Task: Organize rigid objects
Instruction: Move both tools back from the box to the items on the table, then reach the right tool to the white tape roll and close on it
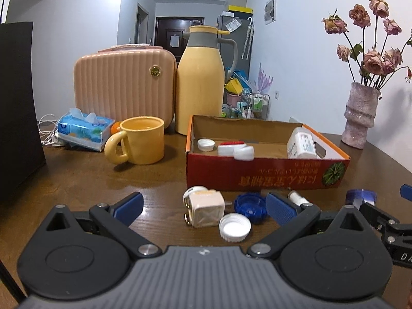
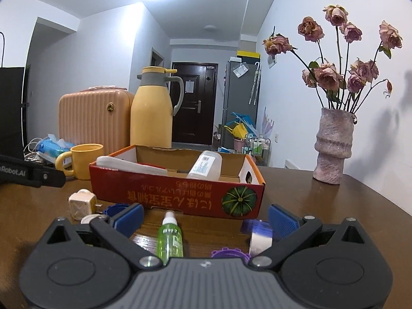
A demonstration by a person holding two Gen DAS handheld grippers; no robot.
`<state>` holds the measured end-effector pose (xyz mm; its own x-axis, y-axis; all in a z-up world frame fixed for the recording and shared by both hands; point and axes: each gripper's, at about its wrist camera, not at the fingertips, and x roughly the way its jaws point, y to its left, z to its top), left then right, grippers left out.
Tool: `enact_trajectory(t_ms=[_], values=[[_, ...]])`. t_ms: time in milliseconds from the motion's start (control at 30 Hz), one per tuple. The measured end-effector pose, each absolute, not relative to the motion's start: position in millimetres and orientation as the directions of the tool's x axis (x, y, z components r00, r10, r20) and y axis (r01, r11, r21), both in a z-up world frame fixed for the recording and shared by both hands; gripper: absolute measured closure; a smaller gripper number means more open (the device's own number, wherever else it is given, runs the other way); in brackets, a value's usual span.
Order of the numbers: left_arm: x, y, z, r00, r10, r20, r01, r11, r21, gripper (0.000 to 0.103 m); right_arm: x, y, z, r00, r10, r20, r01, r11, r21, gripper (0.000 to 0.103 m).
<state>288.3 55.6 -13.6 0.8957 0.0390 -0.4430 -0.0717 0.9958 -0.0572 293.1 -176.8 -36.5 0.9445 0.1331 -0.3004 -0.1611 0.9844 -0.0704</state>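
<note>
Both tongs gape wide and hold nothing. Between the left tongs (image 1: 203, 207) lie a cream square plug adapter (image 1: 204, 209) and a white plastic cap (image 1: 234, 226); between the right tongs (image 2: 206, 217), a green spray bottle (image 2: 170, 239). The red cardboard box (image 1: 257, 172) beyond already holds several caps and a bottle, so sorting looks partly done.

One box (image 1: 257, 177) on the surface (image 1: 77, 180). In it: one white bottle (image 1: 301, 143), three white caps (image 1: 206, 144) and one red-edged lid (image 1: 231, 143). Loose in front — one plug (image 1: 206, 209), one blue cap (image 1: 251, 206), one white cap (image 1: 234, 227), one spray bottle (image 2: 170, 239), one purple cap (image 2: 229, 253), one tape roll (image 2: 260, 239). Behind — one mug (image 1: 141, 144), one flask (image 1: 200, 82), one case (image 1: 123, 90), one tissue pack (image 1: 85, 131), one vase (image 1: 360, 116).
</note>
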Motion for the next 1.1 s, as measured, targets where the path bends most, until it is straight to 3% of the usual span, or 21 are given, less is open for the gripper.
enact_trajectory(t_ms=[567, 833, 933, 1000, 1100], values=[[292.4, 62.0, -20.7, 0.879, 0.031, -0.476, -0.073, 0.995, -0.071, 0.000, 294.4, -182.1, -45.2, 0.925, 0.107, -0.364, -0.137, 0.989, -0.058, 0.003], [293.7, 64.4, -21.3, 0.875, 0.015, -0.484, -0.065, 0.994, -0.087, 0.000, 328.0, -200.5, -54.2, 0.878, 0.050, -0.476, -0.058, 0.998, -0.002, 0.023], [293.9, 64.9, -21.4, 0.874, 0.013, -0.485, -0.065, 0.994, -0.090, 0.000, 340.7, -210.1, -57.7, 0.868, 0.030, -0.495, -0.026, 1.000, 0.014, 0.035], [294.2, 64.8, -21.5, 0.873, 0.014, -0.487, -0.066, 0.994, -0.089, 0.000, 349.6, -215.7, -60.6, 0.858, 0.022, -0.513, -0.011, 1.000, 0.025, 0.048], [294.6, 65.2, -21.7, 0.872, 0.010, -0.489, -0.064, 0.994, -0.094, 0.000, 361.4, -221.2, -64.2, 0.844, 0.010, -0.536, 0.007, 1.000, 0.031, 0.052]])
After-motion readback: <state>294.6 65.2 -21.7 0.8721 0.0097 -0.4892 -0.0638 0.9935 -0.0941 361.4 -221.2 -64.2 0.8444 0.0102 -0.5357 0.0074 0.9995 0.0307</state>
